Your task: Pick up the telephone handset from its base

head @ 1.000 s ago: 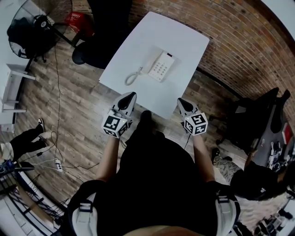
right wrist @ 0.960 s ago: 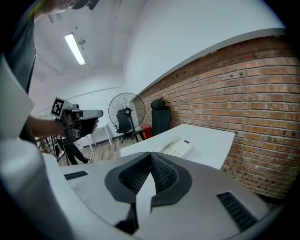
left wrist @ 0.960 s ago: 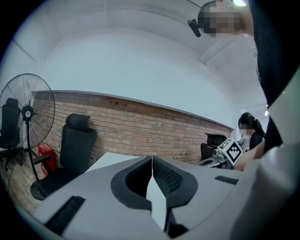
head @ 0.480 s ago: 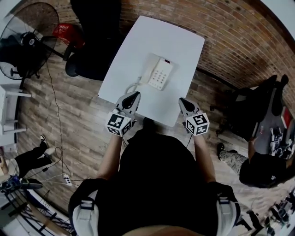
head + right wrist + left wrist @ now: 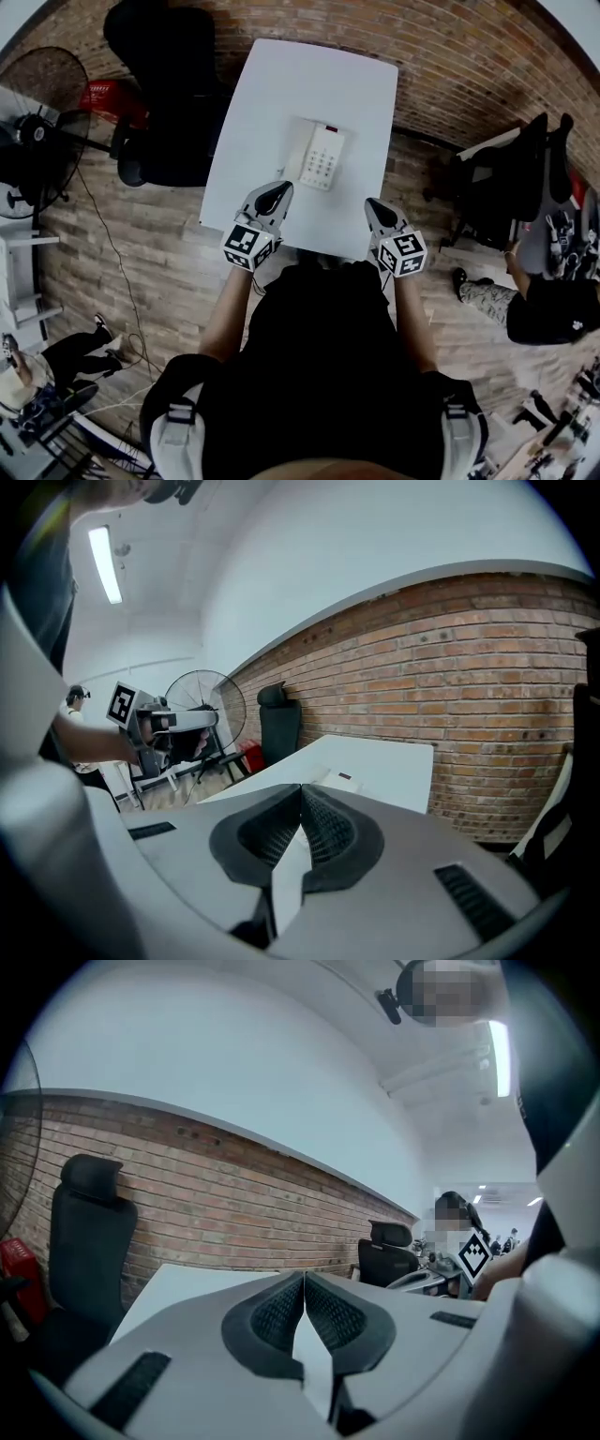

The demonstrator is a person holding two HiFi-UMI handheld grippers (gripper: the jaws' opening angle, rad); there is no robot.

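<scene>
**Counter and telephone.** A white counter stands against a brick wall. A white telephone lies on the half of the counter nearer the person. Its handset is seated in the cradle along the left side of the base, and the keypad faces up. Nothing touches the handset.

**Left gripper.** The left gripper hangs over the near left part of the counter. It points towards the telephone and stops just short of it, apart from the handset. In the left gripper view the two ribbed pads meet at their tips along one seam. The jaws are fully closed and hold nothing.

**Right gripper.** The right gripper hangs over the near right edge of the counter, to the right of the telephone and clear of it. In the right gripper view its pads also meet at the tips. The jaws are closed and empty, and the base shows just beyond them.

**Surroundings.** A black office chair stands left of the counter on the wooden floor. A pedestal fan stands farther left.
</scene>
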